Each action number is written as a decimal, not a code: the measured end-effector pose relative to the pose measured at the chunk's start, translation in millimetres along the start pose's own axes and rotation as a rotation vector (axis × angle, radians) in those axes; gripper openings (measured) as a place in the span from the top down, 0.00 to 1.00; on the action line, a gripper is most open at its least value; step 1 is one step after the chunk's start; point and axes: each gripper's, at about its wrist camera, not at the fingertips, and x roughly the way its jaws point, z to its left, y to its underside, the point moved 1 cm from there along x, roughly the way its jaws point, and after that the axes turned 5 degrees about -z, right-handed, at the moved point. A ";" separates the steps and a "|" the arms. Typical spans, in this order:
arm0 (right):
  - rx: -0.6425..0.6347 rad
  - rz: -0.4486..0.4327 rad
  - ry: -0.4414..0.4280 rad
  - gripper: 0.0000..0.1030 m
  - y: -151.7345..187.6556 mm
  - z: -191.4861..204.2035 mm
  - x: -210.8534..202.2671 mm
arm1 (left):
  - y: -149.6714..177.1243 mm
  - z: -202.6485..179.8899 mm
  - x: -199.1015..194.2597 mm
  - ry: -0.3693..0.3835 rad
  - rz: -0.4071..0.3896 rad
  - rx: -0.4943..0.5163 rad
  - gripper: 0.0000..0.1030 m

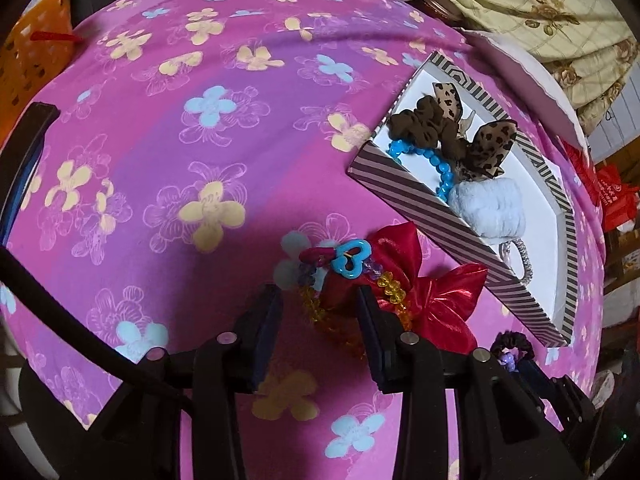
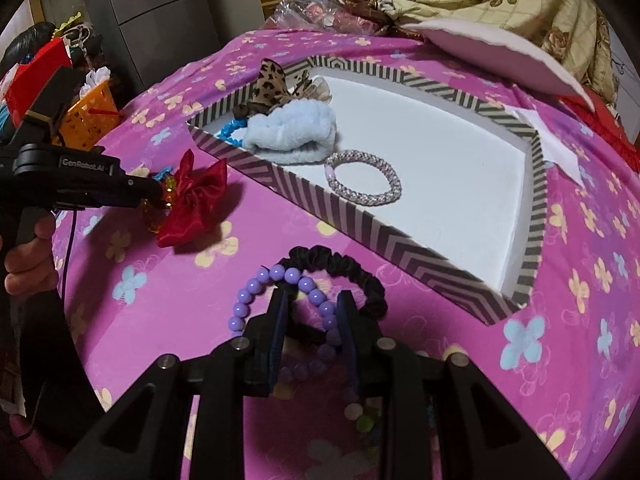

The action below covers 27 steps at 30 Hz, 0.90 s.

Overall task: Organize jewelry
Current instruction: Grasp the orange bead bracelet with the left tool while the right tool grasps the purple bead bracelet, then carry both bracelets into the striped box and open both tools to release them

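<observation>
My left gripper (image 1: 318, 294) stands open and points down at a pile on the pink flowered cloth. In the pile are a red satin bow (image 1: 424, 304), an amber bead bracelet (image 1: 320, 312) and a blue heart clip (image 1: 352, 260); the amber beads lie between the fingers. In the right wrist view the left gripper (image 2: 160, 196) sits at that bow (image 2: 192, 200). My right gripper (image 2: 312, 300) is narrowly open over a purple bead bracelet (image 2: 256, 284) and a black scrunchie (image 2: 340, 264). Both strands run between its fingers, and the pads do not press on them. The striped box (image 2: 360, 216) holds other pieces.
The box (image 1: 420, 204) holds a leopard bow (image 1: 492, 148), a brown scrunchie, a blue bead bracelet, a pale blue fluffy scrunchie (image 2: 288, 132) and a silver braided bangle (image 2: 364, 180). A white lid (image 2: 500, 52) lies behind it. An orange basket (image 2: 90, 112) stands far left. A hand (image 2: 28, 264) holds the left gripper.
</observation>
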 end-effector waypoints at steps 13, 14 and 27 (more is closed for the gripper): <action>0.027 -0.102 -0.078 0.91 -1.7 5.6 -37.6 | -2.0 -5.4 -22.2 0.068 -0.040 0.055 0.71; 0.028 -0.115 -0.084 0.91 -3.4 6.8 -44.0 | -3.1 -6.1 -27.8 0.074 -0.050 0.060 0.71; -0.013 -0.228 -0.088 0.91 -32.3 22.9 -95.7 | -12.6 -32.9 -86.6 0.140 -0.135 0.131 0.71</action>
